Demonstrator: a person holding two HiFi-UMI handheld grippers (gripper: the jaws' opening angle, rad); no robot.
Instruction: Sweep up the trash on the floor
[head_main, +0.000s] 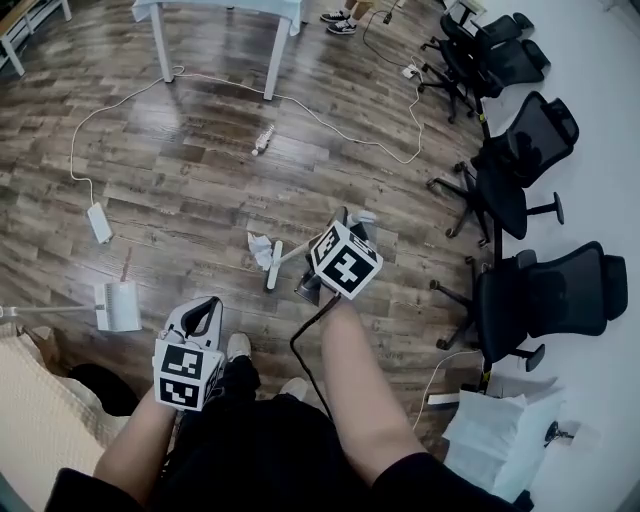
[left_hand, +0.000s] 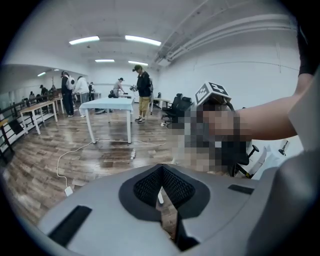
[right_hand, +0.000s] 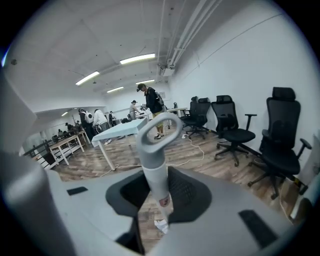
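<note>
The sweeping looks barely begun: trash lies loose on the floor and nothing has been gathered.

The right tool (right_hand: 159, 192) is clamped on the grey broom handle (right_hand: 152, 150), which stands nearly upright between its jaws with its loop end on top. The left tool (left_hand: 161, 172) has its jaws drawn together on nothing and hangs low by the person's leg, at the lower left of the head view.

A crumpled paper (head_main: 260, 248) lies at the middle of the head view, just beside the broom's white lower bar (head_main: 274, 264). It also shows on the floor below the handle in the right gripper view. A second white scrap (head_main: 262, 140) lies well apart, toward the upper middle.

What looks like a dustpan (head_main: 118, 305) sits at the left edge. So the next move is probably a short stroke dragging the paper down and left toward it, while the empty left tool goes for the dustpan's handle.

The floor between paper and dustpan is open. A power brick (head_main: 100, 222) on its white cable (head_main: 330, 125) lies just above that path, and the cable loops across the upper half near the far scrap, where bristles could snag it. The worktop leg (head_main: 278, 55) stands at the top. Office chairs (head_main: 545, 295) line the right side, leaving little room there.
</note>
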